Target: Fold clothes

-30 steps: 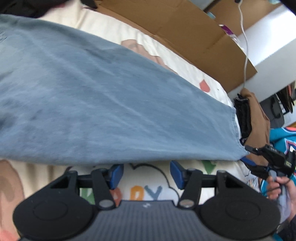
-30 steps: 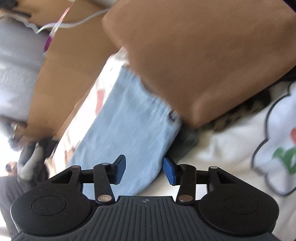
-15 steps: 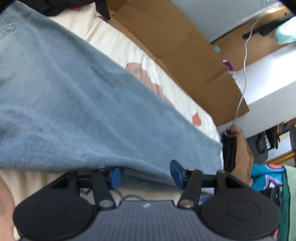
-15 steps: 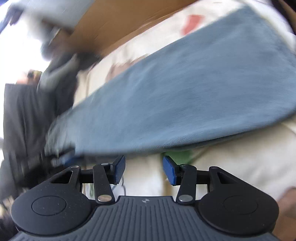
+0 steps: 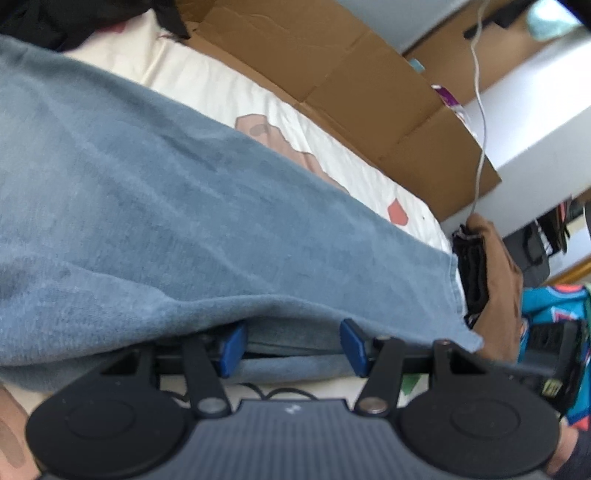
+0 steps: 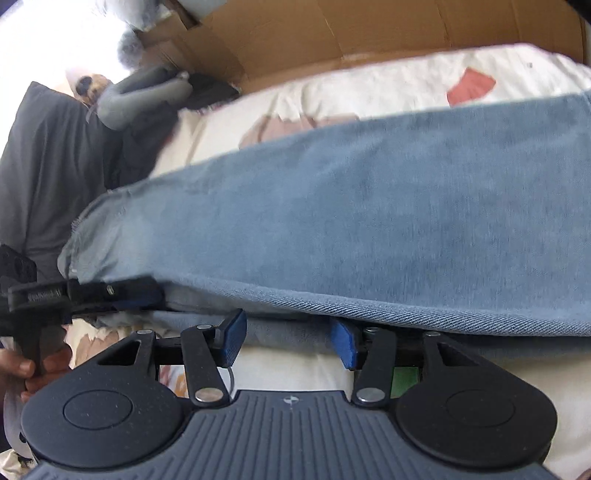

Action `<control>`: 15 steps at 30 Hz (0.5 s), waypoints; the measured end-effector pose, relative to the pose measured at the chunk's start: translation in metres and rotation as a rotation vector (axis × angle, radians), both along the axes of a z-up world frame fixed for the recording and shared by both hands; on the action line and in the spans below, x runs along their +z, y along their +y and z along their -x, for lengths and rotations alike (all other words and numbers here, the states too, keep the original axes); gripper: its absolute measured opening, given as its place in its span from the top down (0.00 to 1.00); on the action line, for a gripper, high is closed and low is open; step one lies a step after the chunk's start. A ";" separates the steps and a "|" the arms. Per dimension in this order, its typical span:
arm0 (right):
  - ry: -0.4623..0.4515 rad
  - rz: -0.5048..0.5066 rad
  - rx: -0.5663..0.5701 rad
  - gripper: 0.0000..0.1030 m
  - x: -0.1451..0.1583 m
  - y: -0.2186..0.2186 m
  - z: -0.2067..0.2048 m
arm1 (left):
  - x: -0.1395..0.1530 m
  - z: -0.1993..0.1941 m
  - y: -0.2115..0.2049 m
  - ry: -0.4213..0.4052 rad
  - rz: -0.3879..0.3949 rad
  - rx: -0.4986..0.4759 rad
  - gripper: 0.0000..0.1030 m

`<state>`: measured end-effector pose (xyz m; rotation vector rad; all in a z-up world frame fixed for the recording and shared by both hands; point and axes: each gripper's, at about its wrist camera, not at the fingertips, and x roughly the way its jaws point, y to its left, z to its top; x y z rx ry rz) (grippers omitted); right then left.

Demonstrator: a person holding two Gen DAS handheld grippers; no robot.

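A long blue denim garment [image 5: 207,221] lies stretched across the cream patterned bedsheet [image 5: 229,88], its near edge doubled into 2 layers. The left gripper [image 5: 291,347] and the right gripper [image 6: 288,341] both sit spread wide at that folded edge, blue pads flanking the cloth, gripping nothing. Brown cardboard [image 6: 369,33] lines the far side.

Black ribbed left gripper [image 5: 291,345] and right gripper [image 6: 286,341], blue-padded jaws, silver pivot screws.

Bed: my cream printed sheet [image 5: 229,85] – pink patches.
Far edge: flattened cardboard [image 5: 332,62] along it.
Wall: pale grey-white [image 5: 546,122], white cable [image 5: 480,122] hanging.
Light: bright daylight – left corner.
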<state>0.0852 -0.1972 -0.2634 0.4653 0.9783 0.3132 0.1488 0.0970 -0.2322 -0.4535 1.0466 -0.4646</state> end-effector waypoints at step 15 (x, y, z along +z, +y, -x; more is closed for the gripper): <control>0.081 0.029 0.031 0.45 -0.020 0.001 0.007 | -0.024 0.021 0.001 0.087 -0.087 -0.087 0.40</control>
